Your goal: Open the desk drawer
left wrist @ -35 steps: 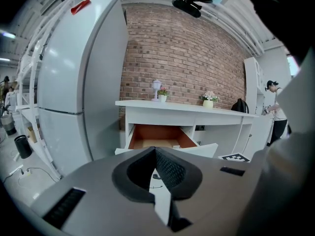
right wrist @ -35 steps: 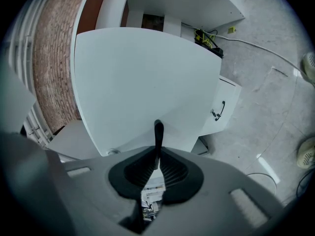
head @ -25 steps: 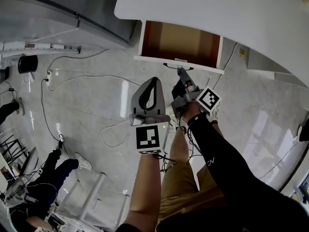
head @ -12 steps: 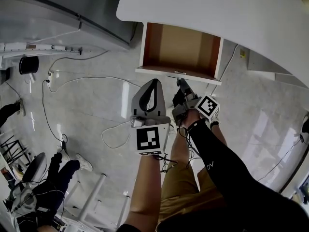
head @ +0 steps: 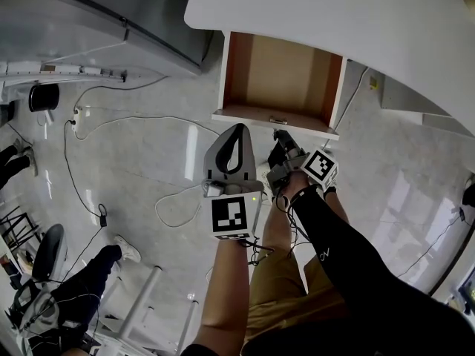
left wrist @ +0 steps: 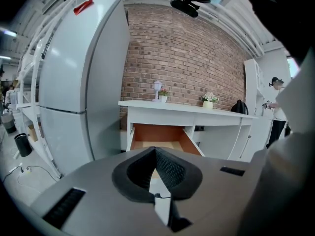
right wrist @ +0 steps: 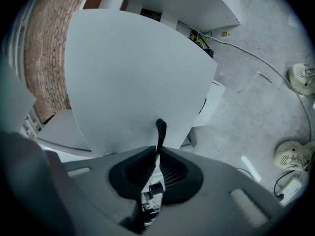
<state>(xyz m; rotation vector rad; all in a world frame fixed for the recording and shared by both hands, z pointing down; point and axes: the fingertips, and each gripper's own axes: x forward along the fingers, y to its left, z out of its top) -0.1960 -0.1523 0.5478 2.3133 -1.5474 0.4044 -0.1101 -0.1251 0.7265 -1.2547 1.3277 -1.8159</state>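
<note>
White drawer [head: 282,73] open; right gripper [head: 280,136] clamps handle [right wrist: 160,130].

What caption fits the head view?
Right gripper clamps the handle of the open desk drawer; left gripper hangs shut beside.

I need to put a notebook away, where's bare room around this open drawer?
The drawer is bare wood inside. The desk top above is bare along its near edge; small pots stand at its back. Crowded: the drawer's front, where the right gripper is shut on the handle beside the left gripper, and the floor at left, crossed by cables.
</note>
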